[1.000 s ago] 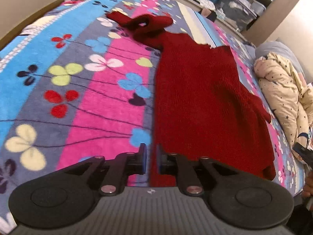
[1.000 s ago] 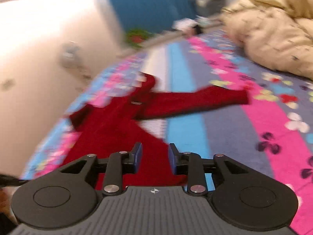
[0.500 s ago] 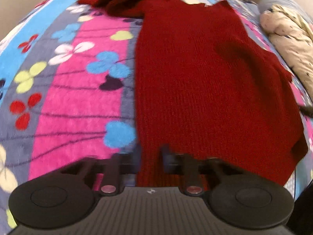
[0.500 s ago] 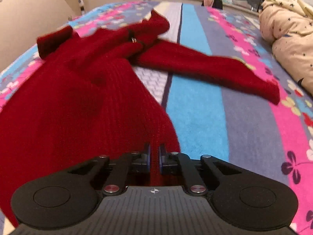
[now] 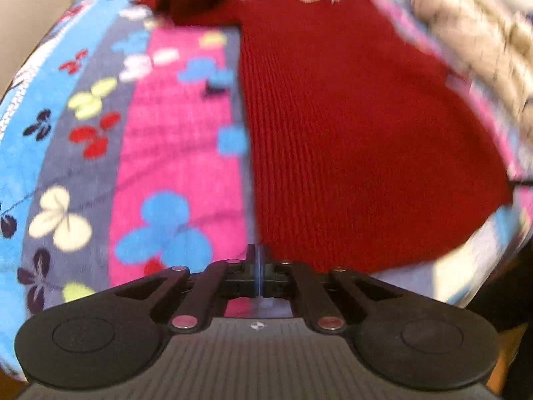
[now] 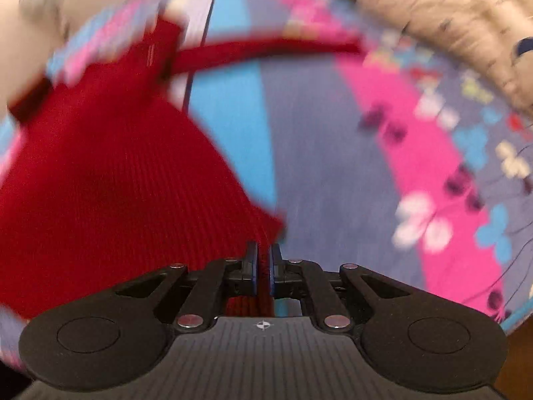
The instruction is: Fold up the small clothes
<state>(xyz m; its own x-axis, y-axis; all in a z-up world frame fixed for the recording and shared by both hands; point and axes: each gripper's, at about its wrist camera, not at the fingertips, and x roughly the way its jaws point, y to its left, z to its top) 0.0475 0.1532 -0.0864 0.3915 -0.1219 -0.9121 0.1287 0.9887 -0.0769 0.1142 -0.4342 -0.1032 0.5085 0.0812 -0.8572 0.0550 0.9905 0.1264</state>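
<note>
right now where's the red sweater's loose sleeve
In the right wrist view the sleeve stretches rightward from the red sweater across the blue stripe of the floral blanket, its cuff ending near the beige star-print bedding.

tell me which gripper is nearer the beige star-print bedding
Right. The beige bedding lies up and right of the right gripper; the red sweater spreads between the left gripper and it.

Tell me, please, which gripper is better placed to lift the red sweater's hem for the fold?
Right, probably. The right gripper has red sweater fabric pinched between its shut jaws. The left gripper is shut at the hem's corner, with no fabric visible between its jaws.
</note>
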